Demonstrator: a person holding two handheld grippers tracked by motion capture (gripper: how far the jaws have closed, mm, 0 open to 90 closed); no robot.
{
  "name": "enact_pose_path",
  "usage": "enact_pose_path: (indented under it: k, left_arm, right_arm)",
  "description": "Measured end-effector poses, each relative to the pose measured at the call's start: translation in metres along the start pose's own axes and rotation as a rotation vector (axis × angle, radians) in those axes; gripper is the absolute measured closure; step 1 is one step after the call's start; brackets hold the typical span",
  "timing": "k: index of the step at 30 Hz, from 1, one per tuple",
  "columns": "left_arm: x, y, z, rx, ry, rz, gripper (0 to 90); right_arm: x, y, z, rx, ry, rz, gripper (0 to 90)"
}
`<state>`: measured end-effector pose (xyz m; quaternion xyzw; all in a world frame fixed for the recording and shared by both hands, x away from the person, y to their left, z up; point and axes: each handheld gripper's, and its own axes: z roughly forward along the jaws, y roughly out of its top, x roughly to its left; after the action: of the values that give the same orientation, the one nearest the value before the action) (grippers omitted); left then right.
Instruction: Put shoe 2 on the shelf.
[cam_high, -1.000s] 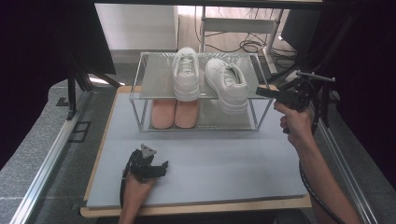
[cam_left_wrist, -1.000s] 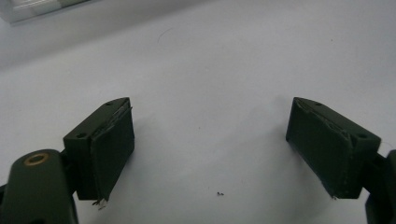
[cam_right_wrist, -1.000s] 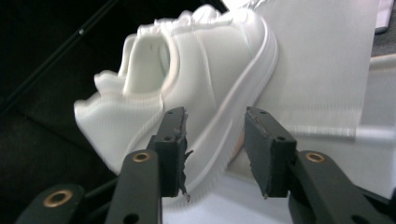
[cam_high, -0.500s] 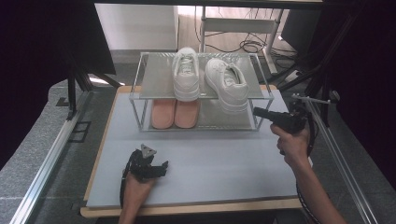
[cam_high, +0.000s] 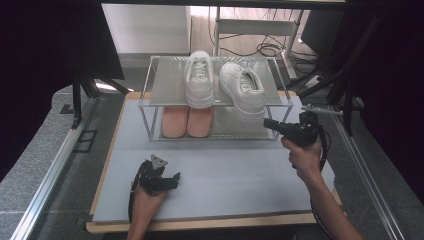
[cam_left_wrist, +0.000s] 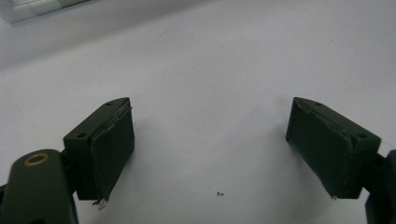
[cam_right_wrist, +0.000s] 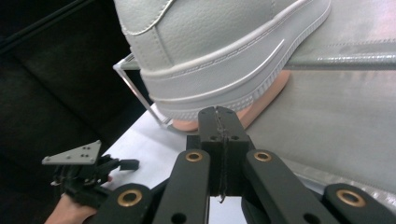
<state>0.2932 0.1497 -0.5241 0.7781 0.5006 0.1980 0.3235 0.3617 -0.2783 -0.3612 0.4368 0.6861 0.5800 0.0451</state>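
White sneaker (cam_high: 243, 91) sits on the rack's top shelf (cam_high: 170, 85), heel poking past the front edge, and looks light with a stiffish sole, so grab the heel collar, though the right gripper (cam_high: 267, 123) just beside it is pressed together, empty.

**Open Table in Front, Crowded Rack Behind**

The front half of the pale grey table (cam_high: 240, 185) lay bare, leaving wide passage between the left hand-held gripper (cam_high: 167, 181) and the right hand-held gripper (cam_high: 270, 123). Behind it stood the two-tier metal-framed shoe rack (cam_high: 165, 82). A pair of white leather sneakers (cam_high: 200, 85) blocked the middle and right of its top shelf, the right shoe's heel jutting over the front edge just ahead of the right hand-held gripper's closed tips. The top shelf's left part was free. Below, pink flat shoes (cam_high: 187, 121) took up the left-centre of the lower shelf, and its right part stayed open. Black frame posts (cam_high: 77, 97) flanked the table.
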Motion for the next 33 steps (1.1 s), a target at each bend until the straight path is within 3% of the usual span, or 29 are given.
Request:
enact_pose_path:
  k: [10, 23, 33]
  left_arm:
    - [0.000, 0.000, 0.000, 0.000, 0.000, 0.001, 15.6]
    - [0.000, 0.000, 0.000, -0.001, -0.001, 0.000, 15.6]
    - [0.000, 0.000, 0.000, 0.004, -0.001, 0.006, 15.7]
  right_arm:
    - [0.001, 0.003, 0.011, -0.007, 0.000, 0.001, 90.0]
    - [0.008, 0.013, 0.055, 0.009, -0.001, -0.024, 90.0]
    - [0.010, 0.019, 0.076, 0.017, -0.017, -0.037, 90.0]
